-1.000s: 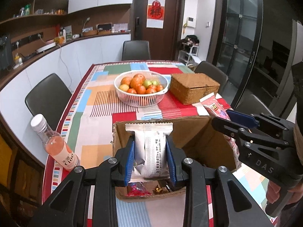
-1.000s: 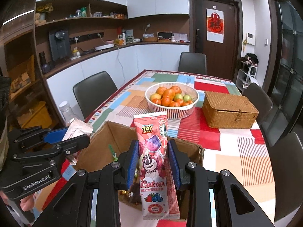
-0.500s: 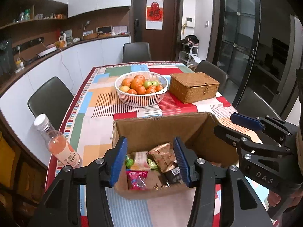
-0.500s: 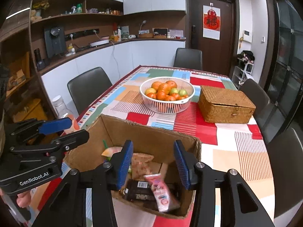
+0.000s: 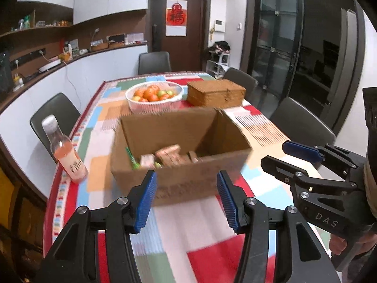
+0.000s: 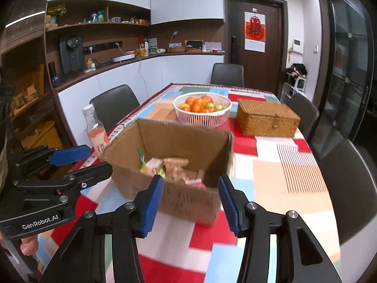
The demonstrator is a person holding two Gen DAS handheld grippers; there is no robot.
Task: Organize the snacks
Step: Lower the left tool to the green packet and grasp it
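An open cardboard box [image 5: 188,184] stands on the patchwork tablecloth and holds several snack packets [image 5: 165,158]. It also shows in the right wrist view [image 6: 188,198], with the snacks [image 6: 169,167] inside. My left gripper [image 5: 186,200] is open and empty, just in front of the box's near wall. My right gripper [image 6: 190,202] is open and empty, also before the box. Each gripper shows in the other's view: the right one [image 5: 294,155] at the right, the left one [image 6: 77,162] at the left.
A pink drink bottle [image 5: 66,151] stands left of the box near the table edge. Behind the box are a white basket of fruit [image 5: 154,96] and a wicker box [image 5: 215,93]. Dark chairs surround the table [image 5: 205,233].
Both grippers let go of their snack packets into the box, opened wide and drew back toward the near side of the table.
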